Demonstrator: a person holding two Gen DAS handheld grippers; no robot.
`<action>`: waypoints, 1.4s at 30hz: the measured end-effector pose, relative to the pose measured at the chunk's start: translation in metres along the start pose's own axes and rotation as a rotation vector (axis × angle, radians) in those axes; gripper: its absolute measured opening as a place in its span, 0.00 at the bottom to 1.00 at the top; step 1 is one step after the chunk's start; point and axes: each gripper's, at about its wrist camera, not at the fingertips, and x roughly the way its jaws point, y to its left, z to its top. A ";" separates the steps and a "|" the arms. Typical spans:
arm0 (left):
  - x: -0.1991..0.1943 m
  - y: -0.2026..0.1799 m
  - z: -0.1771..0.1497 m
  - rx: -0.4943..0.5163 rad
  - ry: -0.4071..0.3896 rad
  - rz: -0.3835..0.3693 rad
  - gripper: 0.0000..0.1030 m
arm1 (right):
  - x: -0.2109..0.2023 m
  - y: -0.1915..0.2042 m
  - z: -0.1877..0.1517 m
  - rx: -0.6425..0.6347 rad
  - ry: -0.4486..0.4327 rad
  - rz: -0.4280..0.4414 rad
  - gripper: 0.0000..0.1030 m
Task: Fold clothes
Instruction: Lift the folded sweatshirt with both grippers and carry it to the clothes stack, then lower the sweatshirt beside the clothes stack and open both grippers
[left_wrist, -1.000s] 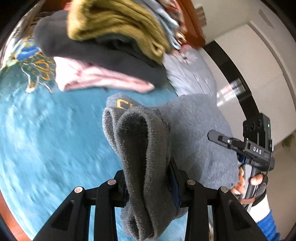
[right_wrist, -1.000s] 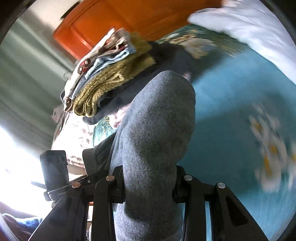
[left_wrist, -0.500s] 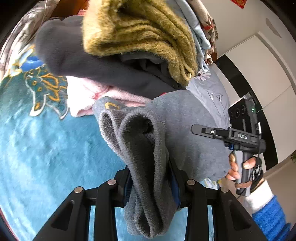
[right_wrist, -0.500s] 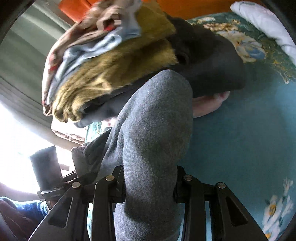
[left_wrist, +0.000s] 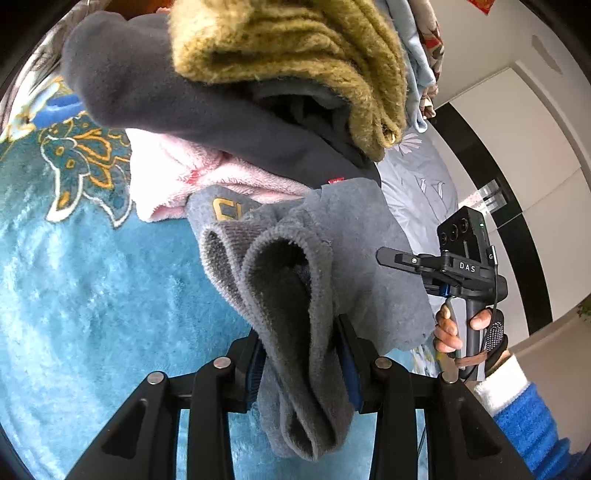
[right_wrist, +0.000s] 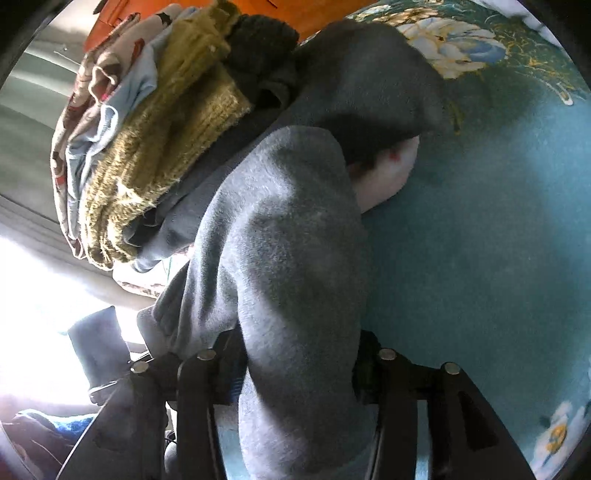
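A folded grey sweatshirt (left_wrist: 295, 295) with a yellow print hangs between both grippers, held above the blue blanket. My left gripper (left_wrist: 301, 363) is shut on one bunched end. My right gripper (right_wrist: 299, 365) is shut on the other end of the grey sweatshirt (right_wrist: 280, 240); it also shows in the left wrist view (left_wrist: 454, 266), at the right. The sweatshirt's far edge is right up against a stack of folded clothes (left_wrist: 258, 85): pink at the bottom, dark grey, olive knit, light blue on top. The stack also shows in the right wrist view (right_wrist: 166, 140).
The blue plush blanket (left_wrist: 81, 295) with floral print covers the bed (right_wrist: 480, 258). A pale grey floral sheet (left_wrist: 417, 177) lies behind the stack. An orange wooden headboard (right_wrist: 314, 14) stands at the back. White wardrobe doors (left_wrist: 524, 147) are at the right.
Both grippers have carried the grey sweatshirt closer to the stack of folded clothes, which now looms larger. Both stay shut on the cloth.
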 end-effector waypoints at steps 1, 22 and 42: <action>-0.002 0.002 0.002 -0.001 -0.002 0.006 0.41 | -0.005 0.000 -0.002 0.003 -0.003 -0.010 0.47; 0.001 -0.073 0.024 0.373 -0.048 0.164 0.59 | -0.054 0.101 -0.079 -0.192 -0.344 -0.480 0.54; 0.028 -0.036 0.027 0.360 0.007 0.178 0.59 | 0.023 0.064 -0.027 -0.172 -0.224 -0.417 0.54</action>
